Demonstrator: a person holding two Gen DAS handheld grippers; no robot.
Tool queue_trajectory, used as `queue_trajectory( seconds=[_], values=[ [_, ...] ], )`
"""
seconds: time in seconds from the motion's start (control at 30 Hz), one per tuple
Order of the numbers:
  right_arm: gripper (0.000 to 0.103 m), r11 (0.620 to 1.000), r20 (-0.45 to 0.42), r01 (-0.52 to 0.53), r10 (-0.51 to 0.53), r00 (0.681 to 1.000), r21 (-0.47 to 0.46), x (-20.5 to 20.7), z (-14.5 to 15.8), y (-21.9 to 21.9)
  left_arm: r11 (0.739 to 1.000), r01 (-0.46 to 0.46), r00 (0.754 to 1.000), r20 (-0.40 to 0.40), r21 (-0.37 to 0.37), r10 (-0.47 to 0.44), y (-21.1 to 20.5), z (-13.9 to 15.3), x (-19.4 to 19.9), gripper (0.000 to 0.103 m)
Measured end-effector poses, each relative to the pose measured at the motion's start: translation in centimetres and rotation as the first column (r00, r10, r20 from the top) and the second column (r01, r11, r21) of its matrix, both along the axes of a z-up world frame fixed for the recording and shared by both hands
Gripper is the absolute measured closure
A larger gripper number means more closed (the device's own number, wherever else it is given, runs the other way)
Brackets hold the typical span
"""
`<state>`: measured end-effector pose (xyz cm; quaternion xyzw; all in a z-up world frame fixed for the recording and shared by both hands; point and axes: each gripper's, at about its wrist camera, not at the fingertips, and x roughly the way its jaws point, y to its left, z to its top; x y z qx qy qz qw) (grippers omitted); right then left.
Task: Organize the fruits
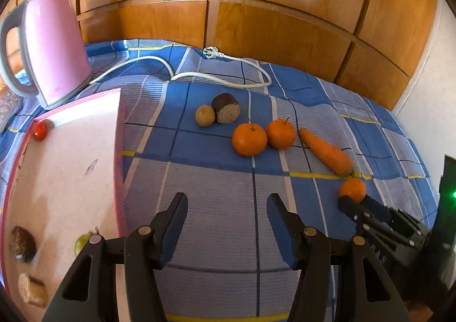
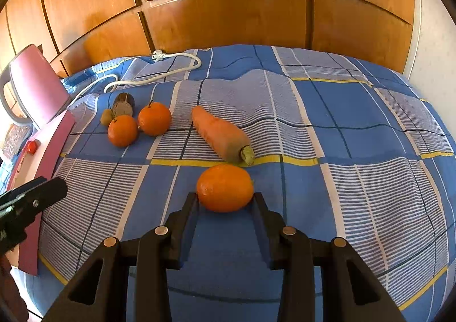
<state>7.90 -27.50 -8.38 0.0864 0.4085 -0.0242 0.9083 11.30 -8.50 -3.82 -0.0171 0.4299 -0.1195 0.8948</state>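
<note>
Right gripper (image 2: 225, 198) brackets the near orange (image 2: 224, 187) just before the carrot (image 2: 221, 136), jaws at its sides: squeeze gently, lift straight; left gripper (image 1: 227, 202) hangs wide and empty.

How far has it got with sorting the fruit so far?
Partly done, it seems. The pink box already holds a few items, including a small red fruit. In hand: the right gripper has its fingers on either side of an orange. Left on the checked cloth: two oranges, a carrot and a small yellowish fruit. The left gripper is open and empty.
</note>
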Motion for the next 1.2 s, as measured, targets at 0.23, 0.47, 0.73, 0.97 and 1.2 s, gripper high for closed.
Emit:
queue_trajectory(
  seconds=[0.23,0.47,0.73,0.97,1.2],
  values=[
    [0.065,1.000,0.007,-0.016,0.016,1.000,-0.008,0.4,-0.1,0.1,1.000,-0.003,1.000,-0.019,-0.002,0.003,-0.9,-0.6,2.8,0.045],
    [0.065,1.000,0.007,-0.025,0.025,1.000,-0.004,0.5,-0.1,0.2,1.000,-0.002,0.999,-0.033,-0.010,0.001,-2.3,-1.1,5.3,0.045],
    [0.065,1.000,0.007,-0.028,0.028,1.000,0.010,0.6,-0.1,0.0,1.000,0.005,0.998,-0.055,-0.009,-0.005,-3.4,-2.0,7.7,0.045],
    [0.064,1.000,0.009,-0.026,0.026,1.000,0.016,0.7,-0.2,0.0,1.000,0.011,0.998,-0.066,0.008,-0.011,-4.1,-3.0,8.9,0.049],
    [0.064,0.999,0.007,-0.023,0.023,1.000,0.041,0.8,-0.2,-0.3,1.000,0.024,0.998,-0.060,-0.012,-0.024,-4.3,-3.4,8.6,0.064]
  ],
)
